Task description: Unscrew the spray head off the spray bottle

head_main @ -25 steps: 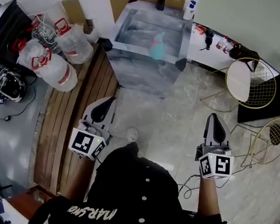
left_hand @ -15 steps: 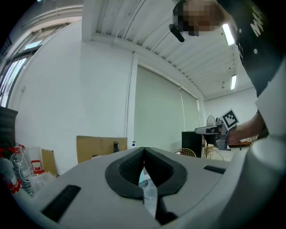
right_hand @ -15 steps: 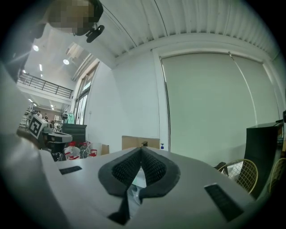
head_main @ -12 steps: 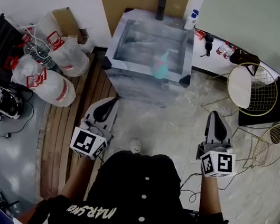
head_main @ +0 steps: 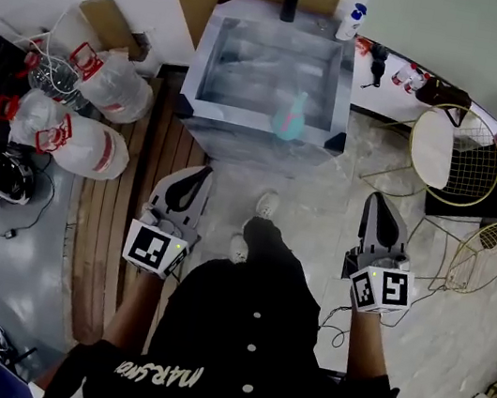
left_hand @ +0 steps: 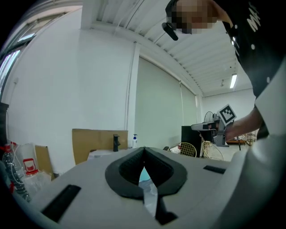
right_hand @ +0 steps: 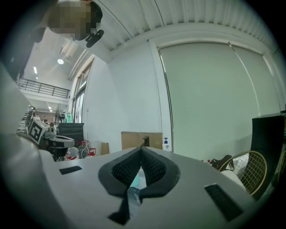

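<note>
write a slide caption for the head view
Left gripper and right gripper, jaws shut, empty, short of the table with the spray bottle

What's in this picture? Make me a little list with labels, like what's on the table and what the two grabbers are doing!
Place: a room, with a grey table ahead of the person
On the table: teal spray bottle near the front right corner, spray head on
Left gripper: jaws shut, holding nothing, short of the table
Right gripper: jaws shut, holding nothing, short of the table
Beside the table: water jugs on the left, gold wire chairs on the right
Task progress: not started; neither gripper touches the bottle
</note>
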A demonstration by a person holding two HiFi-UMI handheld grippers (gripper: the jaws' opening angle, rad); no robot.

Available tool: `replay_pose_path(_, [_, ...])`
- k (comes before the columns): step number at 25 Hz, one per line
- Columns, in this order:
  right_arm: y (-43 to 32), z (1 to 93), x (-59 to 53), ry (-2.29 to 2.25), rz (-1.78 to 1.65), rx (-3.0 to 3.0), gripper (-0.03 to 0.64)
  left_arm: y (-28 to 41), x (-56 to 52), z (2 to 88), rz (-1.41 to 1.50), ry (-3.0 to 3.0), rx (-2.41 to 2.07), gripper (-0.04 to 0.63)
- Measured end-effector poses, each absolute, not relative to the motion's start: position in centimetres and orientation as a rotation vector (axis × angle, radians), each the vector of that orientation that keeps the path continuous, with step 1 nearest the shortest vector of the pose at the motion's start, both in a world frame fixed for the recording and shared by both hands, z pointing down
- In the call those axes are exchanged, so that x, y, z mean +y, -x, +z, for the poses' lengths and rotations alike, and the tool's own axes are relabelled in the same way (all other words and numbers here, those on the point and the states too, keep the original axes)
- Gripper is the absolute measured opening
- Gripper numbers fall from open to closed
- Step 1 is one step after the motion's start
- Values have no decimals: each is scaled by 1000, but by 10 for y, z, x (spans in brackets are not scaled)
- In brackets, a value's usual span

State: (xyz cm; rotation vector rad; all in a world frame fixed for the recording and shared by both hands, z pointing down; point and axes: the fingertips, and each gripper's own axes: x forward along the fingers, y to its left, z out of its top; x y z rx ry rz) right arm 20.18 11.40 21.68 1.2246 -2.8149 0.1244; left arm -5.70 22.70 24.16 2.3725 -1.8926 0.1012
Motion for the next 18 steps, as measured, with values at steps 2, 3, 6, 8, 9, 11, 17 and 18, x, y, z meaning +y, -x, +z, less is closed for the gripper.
replay_pose_path(2, [-192, 221, 97, -1216, 123, -2817, 13, 60, 212, 245, 90, -2378, -1881, 25])
replay_pose_path(3, [-187, 222, 87, -1209, 121, -2822, 14, 64, 204, 247, 94, -2380, -1879, 25])
replay_pose_path(6, [-167, 225, 54, -1192, 126, -2839, 13, 77, 174, 250, 128, -2395, -1888, 25])
replay_pose_path(8, [-156, 224, 31, -1186, 129, -2847, 14, 83, 151, 248, 158, -2423, -1881, 25])
replay_pose_path(9, [-150, 223, 19, -1183, 128, -2850, 12, 86, 139, 247, 172, -2444, -1870, 25])
replay_pose_path(11, [-138, 224, -6, -1174, 133, -2857, 13, 89, 114, 246, 186, -2491, -1830, 25])
replay_pose_path(17, [-107, 229, -57, -1083, 185, -2871, 12, 86, 63, 263, 368, -2675, -1649, 25])
replay_pose_path(18, [-103, 231, -61, -1065, 201, -2872, 13, 85, 58, 270, 415, -2691, -1617, 25])
